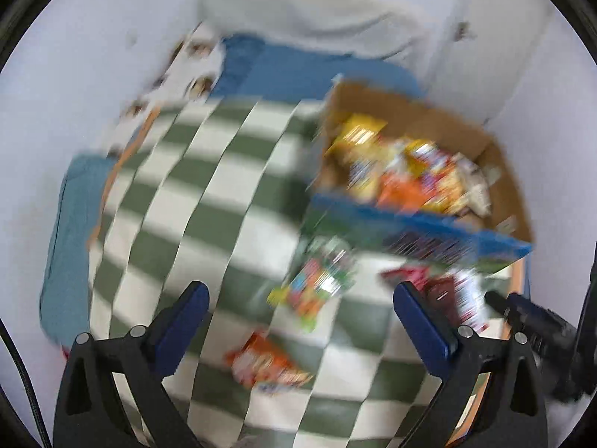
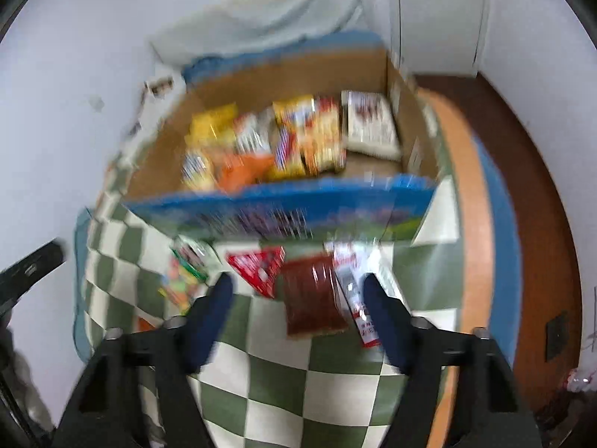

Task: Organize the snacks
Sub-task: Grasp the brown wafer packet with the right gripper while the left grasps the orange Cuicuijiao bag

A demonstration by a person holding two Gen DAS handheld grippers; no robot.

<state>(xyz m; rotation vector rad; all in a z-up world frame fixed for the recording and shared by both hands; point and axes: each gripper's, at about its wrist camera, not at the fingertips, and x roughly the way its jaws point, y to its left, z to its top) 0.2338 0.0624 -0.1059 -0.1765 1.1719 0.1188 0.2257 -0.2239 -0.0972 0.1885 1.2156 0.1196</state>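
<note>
Right tongs (image 2: 298,291) gape, empty, over the dark-red snack packet (image 2: 313,295) at 12 o'clock, long axis toward the cardboard box (image 2: 261,86); left tongs (image 1: 298,298) wide open, farther off.

print on box (image 2: 283,216) and packets blurred; nothing legible

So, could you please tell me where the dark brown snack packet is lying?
In the right wrist view, the dark brown packet lies on the checkered cloth, between a red packet and a white-red one.
</note>
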